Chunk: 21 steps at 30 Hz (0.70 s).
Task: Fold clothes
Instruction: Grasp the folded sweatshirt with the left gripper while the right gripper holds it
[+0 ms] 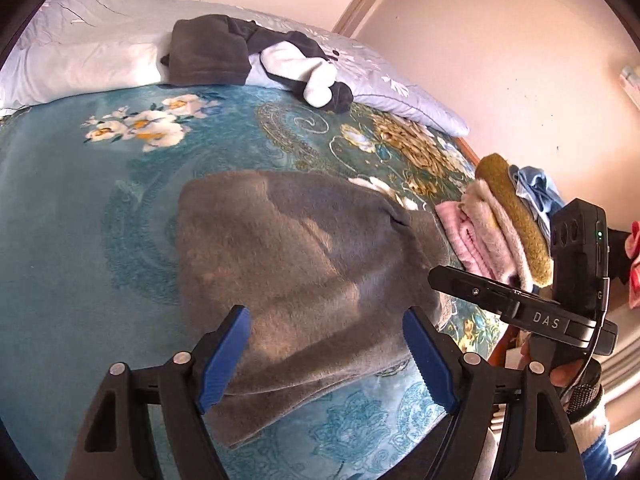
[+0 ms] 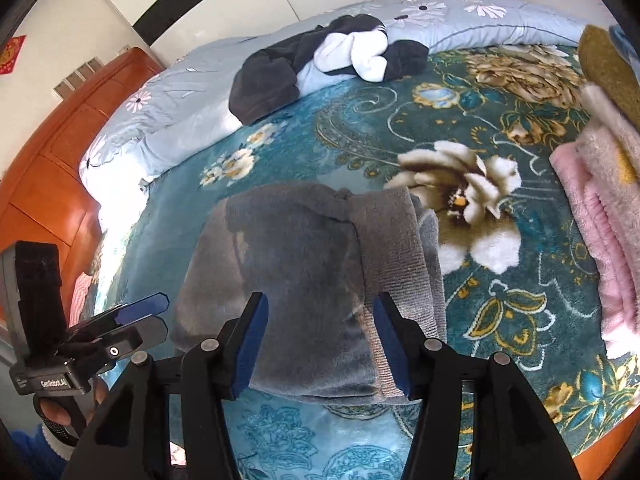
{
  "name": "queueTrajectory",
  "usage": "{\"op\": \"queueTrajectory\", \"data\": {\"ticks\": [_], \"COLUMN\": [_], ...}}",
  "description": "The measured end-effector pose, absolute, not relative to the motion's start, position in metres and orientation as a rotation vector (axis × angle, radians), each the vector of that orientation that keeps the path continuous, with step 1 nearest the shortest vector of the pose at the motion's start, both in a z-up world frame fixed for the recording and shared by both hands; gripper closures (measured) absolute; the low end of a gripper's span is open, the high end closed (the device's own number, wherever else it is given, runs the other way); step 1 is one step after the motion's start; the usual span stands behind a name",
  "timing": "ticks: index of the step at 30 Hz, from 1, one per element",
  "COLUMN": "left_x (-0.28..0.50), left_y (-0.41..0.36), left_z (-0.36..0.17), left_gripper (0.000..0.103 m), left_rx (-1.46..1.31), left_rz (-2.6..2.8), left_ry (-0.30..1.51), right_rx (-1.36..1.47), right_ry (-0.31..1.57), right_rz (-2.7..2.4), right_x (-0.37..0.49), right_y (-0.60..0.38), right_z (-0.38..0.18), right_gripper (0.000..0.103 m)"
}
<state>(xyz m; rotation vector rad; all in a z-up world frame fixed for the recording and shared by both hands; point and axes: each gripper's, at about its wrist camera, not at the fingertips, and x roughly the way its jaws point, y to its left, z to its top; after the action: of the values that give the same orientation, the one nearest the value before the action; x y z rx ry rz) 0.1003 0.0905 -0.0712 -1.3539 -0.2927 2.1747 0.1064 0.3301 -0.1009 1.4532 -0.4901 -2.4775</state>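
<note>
Both pairs of fingers, left gripper (image 1: pixel 326 356) and right gripper (image 2: pixel 318 344), gape empty over the folded grey fleece garment (image 2: pixel 304 280) near the bed's (image 2: pixel 500 360) front edge; a one-layer pinch could undo it.

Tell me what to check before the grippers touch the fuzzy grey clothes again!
1. Left gripper open: ok, blue-padded fingers spread, nothing between them.
2. Right gripper open: ok, also empty.
3. Fuzzy grey garment folded: ok, it lies as a compact bundle on the teal floral blanket, with a folded layer along its right side.
4. Folded edges lined up: cannot tell, the near edge is partly hidden behind the fingers.
5. Stack of pink and cream fluffy folded clothes clear of the garment: ok, blanket shows between them.
6. Dark grey and white clothes by the pale blue quilt: not ok, unfolded.
</note>
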Motion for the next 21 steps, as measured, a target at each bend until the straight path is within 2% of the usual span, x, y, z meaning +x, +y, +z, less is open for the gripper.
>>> {"op": "queueTrajectory", "data": {"ticks": [7,11,14,16,18,19,21], "left_x": [0.106,0.106,0.104,0.103,0.102,0.102,0.102], "left_y": [0.095,0.097,0.094,0.092,0.091,0.092,0.092], "left_z": [-0.098,-0.102,-0.104,-0.105,-0.105,-0.106,-0.106], "left_gripper": [0.021,0.016,0.013,0.006,0.004,0.000,0.000], "left_rx": [-1.429,-1.425,-1.421,-1.414,-1.408,-1.406,-1.401], "left_rz": [2.155,2.137,2.115,2.092,2.075,2.068,2.057], "left_ry": [-0.286,-0.281,-0.331,-0.375,-0.397,-0.401,-0.407], "right_rx": [1.559,1.512,1.476,1.452,1.429,1.417,1.394], "right_ry": [-0.617,-0.614,-0.610,-0.608,-0.605,-0.604,-0.609], "right_rz": [-2.465,-2.466,-2.466,-2.466,-2.466,-2.465,-2.474], "right_x": [0.104,0.107,0.110,0.111,0.113,0.114,0.116], "right_y": [0.346,0.344,0.343,0.342,0.341,0.340,0.339], "right_z": [-0.141,-0.142,-0.142,-0.142,-0.142,-0.142,-0.143], "right_gripper": [0.045,0.033,0.032,0.030,0.019,0.018,0.017]}}
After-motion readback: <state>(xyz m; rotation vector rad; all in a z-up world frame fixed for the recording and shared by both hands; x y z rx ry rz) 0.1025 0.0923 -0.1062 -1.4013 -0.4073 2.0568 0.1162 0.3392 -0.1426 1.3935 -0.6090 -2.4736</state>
